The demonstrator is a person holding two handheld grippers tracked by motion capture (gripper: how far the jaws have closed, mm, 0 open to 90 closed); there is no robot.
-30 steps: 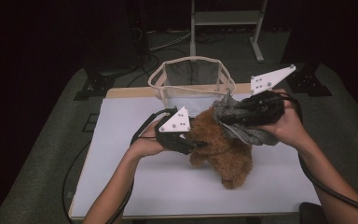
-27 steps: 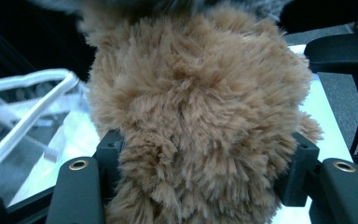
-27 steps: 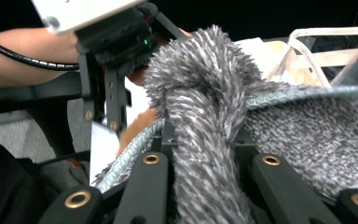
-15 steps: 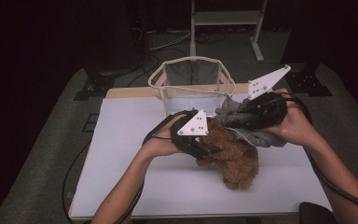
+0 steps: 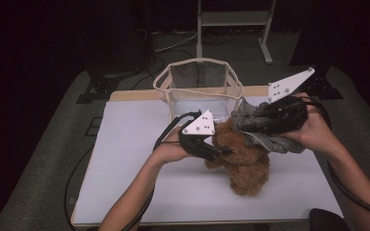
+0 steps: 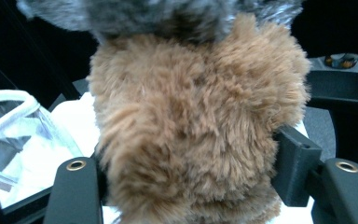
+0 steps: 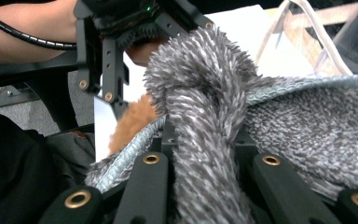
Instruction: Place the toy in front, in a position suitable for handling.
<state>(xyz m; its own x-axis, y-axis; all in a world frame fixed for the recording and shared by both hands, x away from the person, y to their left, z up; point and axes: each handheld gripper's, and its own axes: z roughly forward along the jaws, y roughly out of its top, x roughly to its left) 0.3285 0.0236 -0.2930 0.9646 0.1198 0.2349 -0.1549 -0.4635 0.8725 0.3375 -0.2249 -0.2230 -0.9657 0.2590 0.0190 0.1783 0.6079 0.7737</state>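
A brown plush toy (image 5: 244,161) lies on the white table (image 5: 125,159), in front of a mesh basket (image 5: 198,79). My left gripper (image 5: 218,150) is at the toy's left side. In the left gripper view its jaws stand wide, open, on either side of the brown fur (image 6: 191,140), touching it. My right gripper (image 5: 250,122) hovers over the toy's far right. It is shut on a bunched grey fuzzy cloth (image 5: 270,137), which droops onto the toy. The right gripper view shows the grey cloth (image 7: 205,116) pinched between the jaws, with the left gripper (image 7: 114,46) beyond it.
The basket has a white rim and see-through walls and stands at the table's far edge, just behind both grippers. Cables trail from both hands. Dark floor and a metal stand (image 5: 233,19) lie beyond the table.
My left gripper has moved right, from beside the toy onto its side, so the toy now sits between its jaws. The right gripper with the grey cloth has barely shifted.
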